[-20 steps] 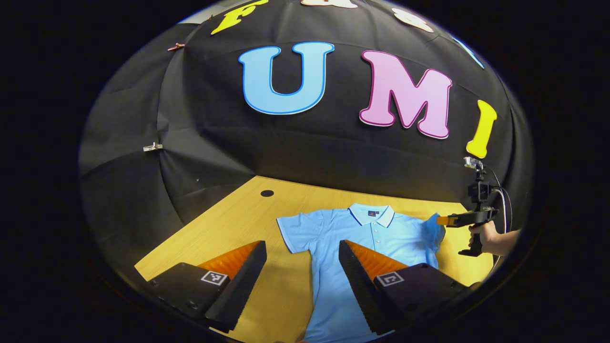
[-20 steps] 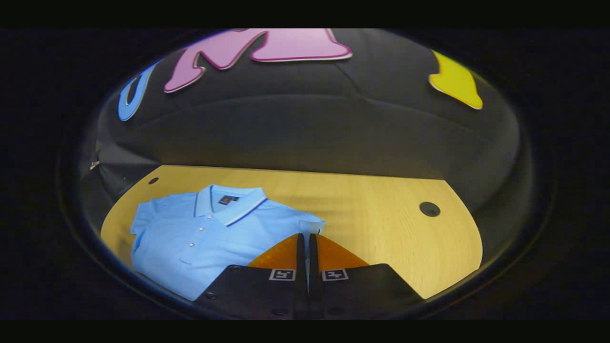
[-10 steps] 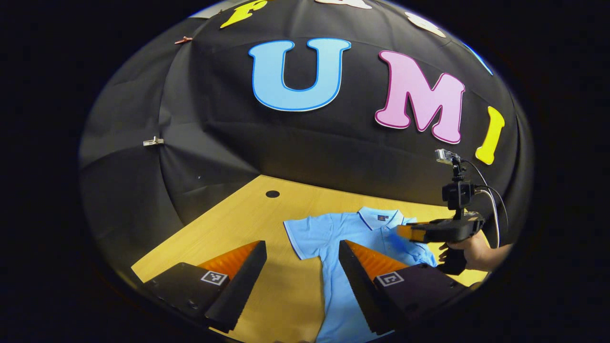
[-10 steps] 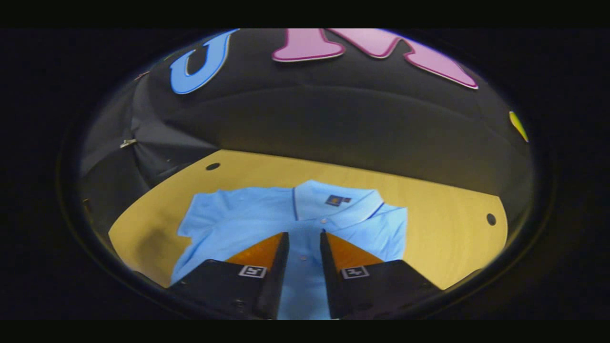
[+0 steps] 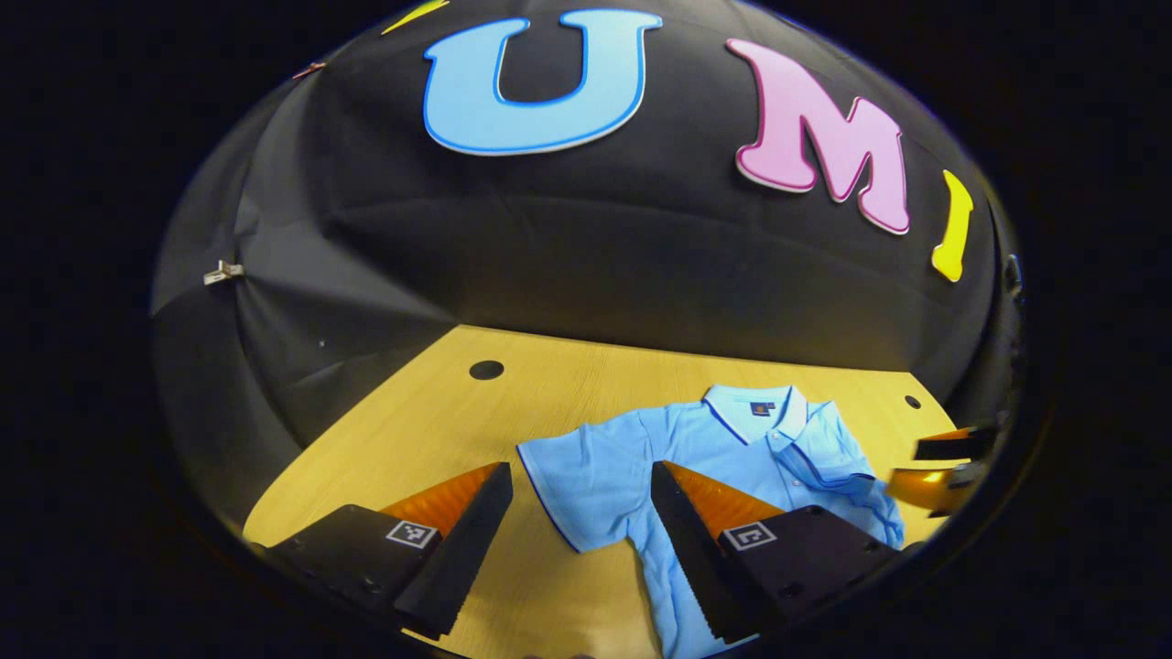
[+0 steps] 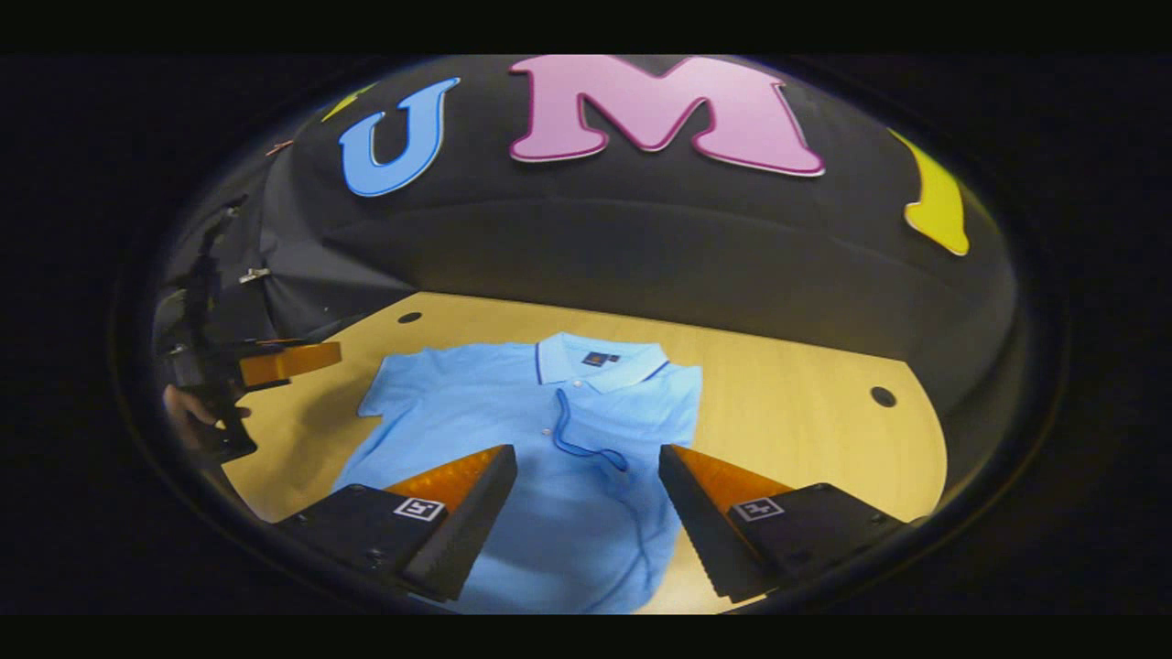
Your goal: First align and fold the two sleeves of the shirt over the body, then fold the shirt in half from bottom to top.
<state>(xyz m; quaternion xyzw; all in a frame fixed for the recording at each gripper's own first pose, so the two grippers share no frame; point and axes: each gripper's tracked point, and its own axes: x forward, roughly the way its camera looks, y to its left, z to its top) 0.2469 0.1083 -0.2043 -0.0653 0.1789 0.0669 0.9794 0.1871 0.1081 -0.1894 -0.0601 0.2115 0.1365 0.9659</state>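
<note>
A light blue polo shirt (image 5: 732,448) lies face up on the wooden table (image 5: 430,412), collar toward the wall. One sleeve (image 5: 572,471) is spread flat to the side. The other sleeve (image 6: 632,412) is folded over the body, its dark-trimmed edge curling across the chest. My left gripper (image 5: 579,471) is open just above the spread sleeve. My right gripper (image 6: 587,453) hangs open over the chest of the shirt (image 6: 476,403), holding nothing. It also appears at the far right as the right gripper (image 5: 943,462). A hand (image 6: 188,407) holds the left gripper (image 6: 284,361) beside the spread sleeve.
The table (image 6: 806,430) has a round cable hole near each back corner, one hole (image 5: 486,370) left of the shirt and another hole (image 6: 884,396) right of it. The black cloth wall rises directly behind the table. Bare wood lies on both sides of the shirt.
My right gripper carried the sleeve over the body, let go, opened wide and drew back. My left gripper dipped toward the spread sleeve.
</note>
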